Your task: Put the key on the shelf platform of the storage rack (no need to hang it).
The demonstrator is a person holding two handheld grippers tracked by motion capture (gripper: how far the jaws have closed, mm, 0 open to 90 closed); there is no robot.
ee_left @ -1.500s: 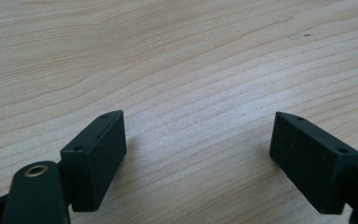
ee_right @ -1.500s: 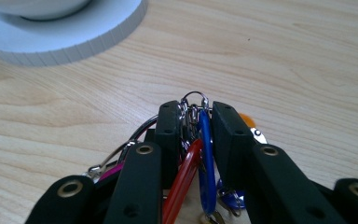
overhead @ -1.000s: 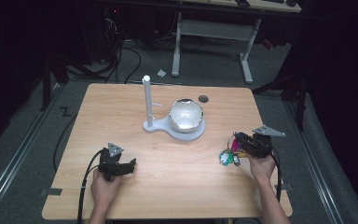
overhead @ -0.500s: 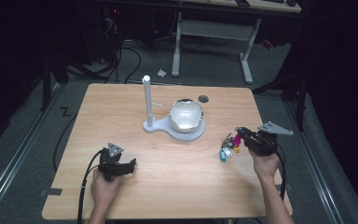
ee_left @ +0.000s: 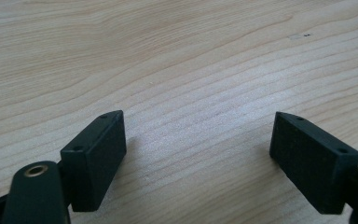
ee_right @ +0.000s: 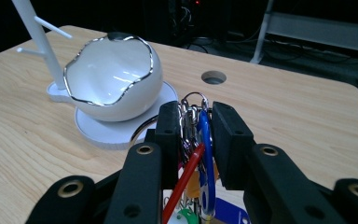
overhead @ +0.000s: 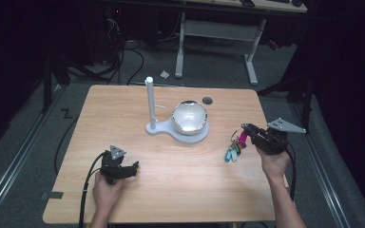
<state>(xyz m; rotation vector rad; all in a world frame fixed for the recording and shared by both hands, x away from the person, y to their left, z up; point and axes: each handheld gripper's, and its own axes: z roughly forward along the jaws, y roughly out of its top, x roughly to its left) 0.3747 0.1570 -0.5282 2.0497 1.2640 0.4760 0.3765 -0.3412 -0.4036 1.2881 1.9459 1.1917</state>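
Note:
My right gripper (overhead: 244,127) (ee_right: 192,122) is shut on a bunch of keys (overhead: 235,146) (ee_right: 195,140) with coloured tags and metal rings, held above the right side of the wooden table (overhead: 123,109). The tags dangle below the jaws, their ends near the tabletop. Left of them stands a white stand: a wavy-rimmed bowl (overhead: 189,116) (ee_right: 114,79) on a round base, with an upright post (overhead: 149,102) (ee_right: 39,39) that has side pegs. My left gripper (overhead: 134,167) (ee_left: 198,144) rests open at the near left of the table, with bare wood between its jaws.
A round cable hole (overhead: 207,100) (ee_right: 213,76) lies in the table behind the bowl. Beyond the far edge are a desk frame (overhead: 247,42) and cables (overhead: 123,52) on the dark floor. Each gripper trails a black cable toward the near edge.
My right gripper has risen with the keys, lifting the bunch off the table so that it now dangles. The left gripper has stayed put.

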